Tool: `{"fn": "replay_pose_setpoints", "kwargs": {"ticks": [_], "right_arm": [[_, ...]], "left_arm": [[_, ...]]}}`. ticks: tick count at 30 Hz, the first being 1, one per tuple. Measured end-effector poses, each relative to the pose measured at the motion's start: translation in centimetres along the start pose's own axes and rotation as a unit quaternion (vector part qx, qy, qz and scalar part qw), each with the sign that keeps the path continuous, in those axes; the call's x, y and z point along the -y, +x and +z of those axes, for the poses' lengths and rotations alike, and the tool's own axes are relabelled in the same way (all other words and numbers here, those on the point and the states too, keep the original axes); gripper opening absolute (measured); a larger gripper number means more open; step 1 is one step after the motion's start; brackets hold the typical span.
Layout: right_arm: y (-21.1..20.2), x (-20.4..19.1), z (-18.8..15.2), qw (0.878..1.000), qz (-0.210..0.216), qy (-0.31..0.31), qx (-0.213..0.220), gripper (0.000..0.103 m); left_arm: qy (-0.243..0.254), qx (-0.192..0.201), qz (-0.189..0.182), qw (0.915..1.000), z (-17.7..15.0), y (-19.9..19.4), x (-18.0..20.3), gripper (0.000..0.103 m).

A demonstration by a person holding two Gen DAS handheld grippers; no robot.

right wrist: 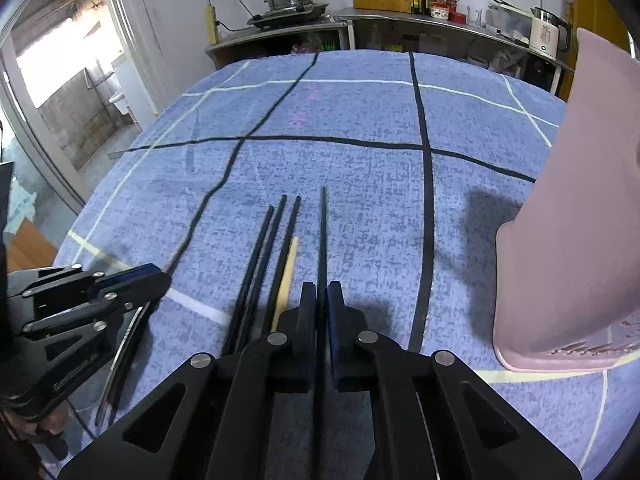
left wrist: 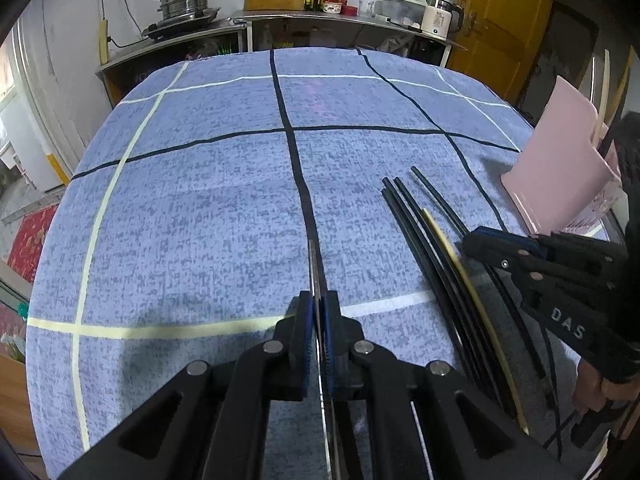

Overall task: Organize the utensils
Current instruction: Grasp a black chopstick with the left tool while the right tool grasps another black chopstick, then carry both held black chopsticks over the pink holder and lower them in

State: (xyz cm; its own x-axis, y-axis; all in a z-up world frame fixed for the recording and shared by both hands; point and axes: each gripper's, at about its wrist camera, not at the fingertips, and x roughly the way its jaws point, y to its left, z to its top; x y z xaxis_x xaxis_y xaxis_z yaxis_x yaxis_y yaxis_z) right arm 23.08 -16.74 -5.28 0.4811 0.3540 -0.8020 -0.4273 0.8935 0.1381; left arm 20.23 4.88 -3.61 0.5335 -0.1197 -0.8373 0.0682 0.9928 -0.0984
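My left gripper [left wrist: 318,308] is shut on a thin silver metal chopstick [left wrist: 313,264] that runs forward along a black stripe of the blue checked tablecloth [left wrist: 200,200]. To its right lie three black chopsticks [left wrist: 416,240] and one pale wooden chopstick [left wrist: 444,240], side by side. In the right wrist view, my right gripper [right wrist: 320,300] is shut on a single black chopstick [right wrist: 322,232] just right of that bundle [right wrist: 264,248]. The left gripper [right wrist: 158,276] shows at the left edge with the metal tip [right wrist: 176,256] poking out. The right gripper [left wrist: 472,242] appears at the right.
A pink plastic utensil holder [right wrist: 560,240] stands on the cloth at the right, close to my right gripper. Behind the table a steel counter [left wrist: 280,20] carries a steamer pot [left wrist: 186,0], bottles and a kettle [left wrist: 440,16]. The table's left edge drops toward a doorway.
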Motion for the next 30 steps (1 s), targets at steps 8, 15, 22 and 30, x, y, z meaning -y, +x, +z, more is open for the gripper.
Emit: {"fn": "replay_pose_setpoints", "kwargs": {"ticks": [8,15,22,30], "right_arm": [[-4.6,-0.5,0.4,0.999,0.012,-0.004,0.046,0.005],[-9.2,-0.5,0.6,0.996,0.022,0.001,0.09,0.006],[-13.4,-0.3,0.3,0.991,0.022,0.005,0.129,0.005],[-16.6,0.3,-0.4,0.987,0.017,0.013,0.156,0.005]], "left_arm": [[-0.007,0.029,-0.016,0.9994,0.2,-3.6,-0.2,0.005],[-0.007,0.068,-0.028,0.9973,0.8,-8.1,-0.1,0.005],[-0.003,0.096,-0.039,0.9946,1.1,-11.6,0.5,0.005],[0.004,0.117,-0.055,0.9916,1.6,-14.3,1.6,0.005]]}}
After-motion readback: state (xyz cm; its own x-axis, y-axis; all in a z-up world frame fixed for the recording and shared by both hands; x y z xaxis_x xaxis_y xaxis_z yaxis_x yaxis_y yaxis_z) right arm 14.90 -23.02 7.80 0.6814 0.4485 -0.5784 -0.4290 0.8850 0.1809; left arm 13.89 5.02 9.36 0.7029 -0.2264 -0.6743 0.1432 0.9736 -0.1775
